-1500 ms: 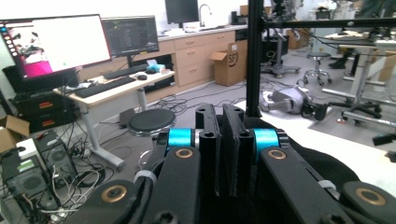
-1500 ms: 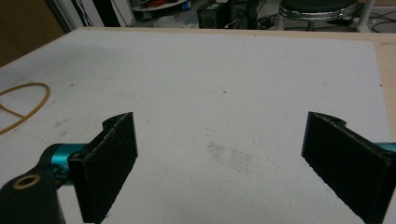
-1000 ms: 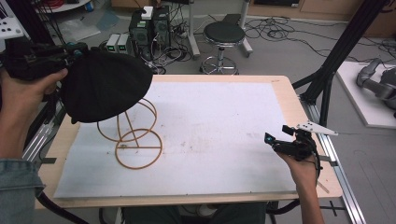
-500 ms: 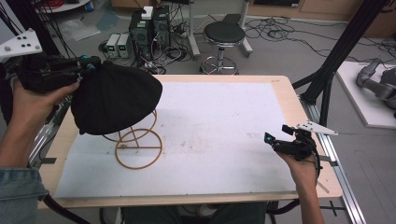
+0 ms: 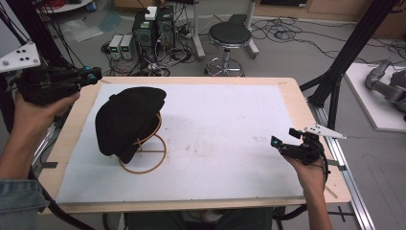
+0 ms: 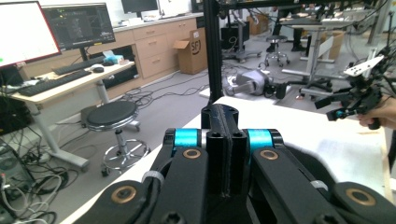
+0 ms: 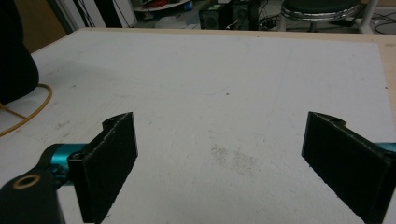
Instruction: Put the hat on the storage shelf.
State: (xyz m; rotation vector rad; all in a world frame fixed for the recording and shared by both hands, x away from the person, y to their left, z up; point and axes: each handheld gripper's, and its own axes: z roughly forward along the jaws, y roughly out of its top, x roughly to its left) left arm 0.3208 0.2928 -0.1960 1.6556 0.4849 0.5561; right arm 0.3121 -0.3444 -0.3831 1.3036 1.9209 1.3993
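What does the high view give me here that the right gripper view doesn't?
High view alone: the whole black hat sitting on its wire stand, the left gripper shut and off the hat at the table's left edge, and the right gripper. Right gripper view alone: that gripper's jaws standing wide open over bare mat. Both: the white mat, an edge of the hat and the stand's ring.

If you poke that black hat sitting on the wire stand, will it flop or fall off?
The black hat looks soft: it droops over the wire stand, so a poke would probably dent it. It sits tilted and hangs off one side, so it might slide off. The stand is thin wire, likely light, so a hard push could tip both.
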